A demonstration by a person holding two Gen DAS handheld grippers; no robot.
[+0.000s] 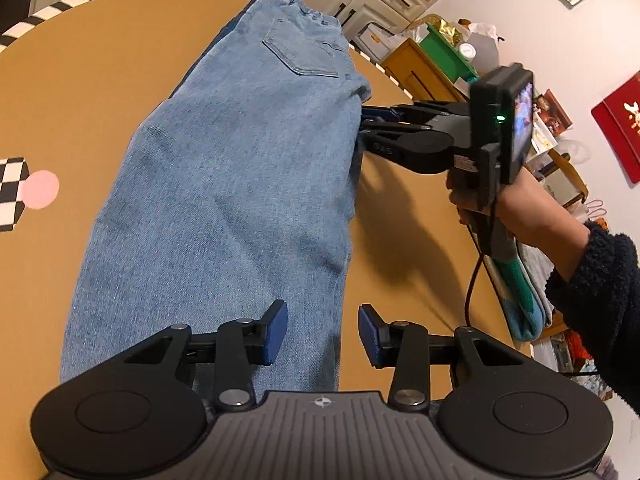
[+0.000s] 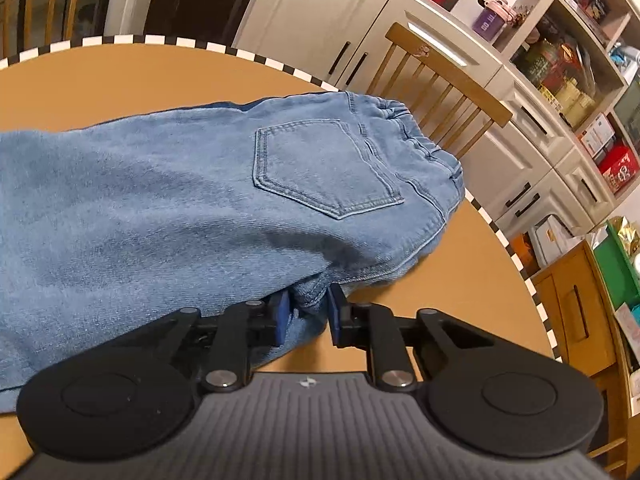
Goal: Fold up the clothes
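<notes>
Soft, heavyish jeans flat on bench, likely floppy when lifted; right hand-held gripper clenched on near crotch edge, left hand-held gripper released over leg.

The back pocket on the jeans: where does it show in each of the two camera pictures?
Left wrist view: back pocket, upper centre, near the waistband.
Right wrist view: back pocket, centre, just left of the waistband.
Shared landmark: the gathered elastic waistband.
</notes>
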